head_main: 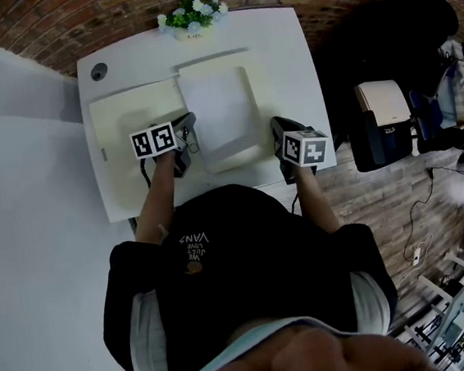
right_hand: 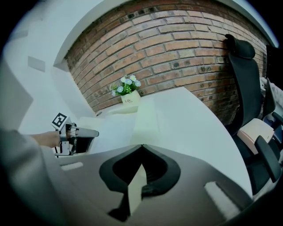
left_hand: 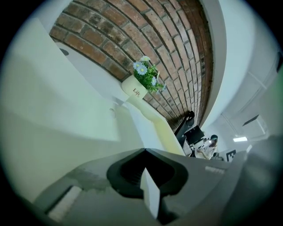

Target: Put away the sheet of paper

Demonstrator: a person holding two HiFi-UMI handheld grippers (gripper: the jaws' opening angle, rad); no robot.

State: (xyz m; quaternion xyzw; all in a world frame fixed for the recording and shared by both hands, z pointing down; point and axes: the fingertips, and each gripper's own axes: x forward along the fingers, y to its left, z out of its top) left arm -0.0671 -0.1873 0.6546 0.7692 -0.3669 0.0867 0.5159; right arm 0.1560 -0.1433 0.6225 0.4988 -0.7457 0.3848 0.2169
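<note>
A white sheet of paper (head_main: 218, 112) lies on the right half of an open cream folder (head_main: 133, 146) on the white table (head_main: 283, 47). My left gripper (head_main: 188, 126) is at the sheet's left edge, shut on it; a thin white strip of paper (left_hand: 150, 194) stands between its closed jaws (left_hand: 146, 176). My right gripper (head_main: 278, 126) is at the folder's right edge, also shut; the pale cream strip (right_hand: 136, 192) pinched in its jaws (right_hand: 140, 170) looks like the folder's edge. The left gripper (right_hand: 82, 132) shows across the table in the right gripper view.
A small pot of flowers (head_main: 192, 16) stands at the table's far edge against the brick wall (right_hand: 177, 44). A black office chair (head_main: 391, 48) is to the right of the table. The table's near edge is at the person's body.
</note>
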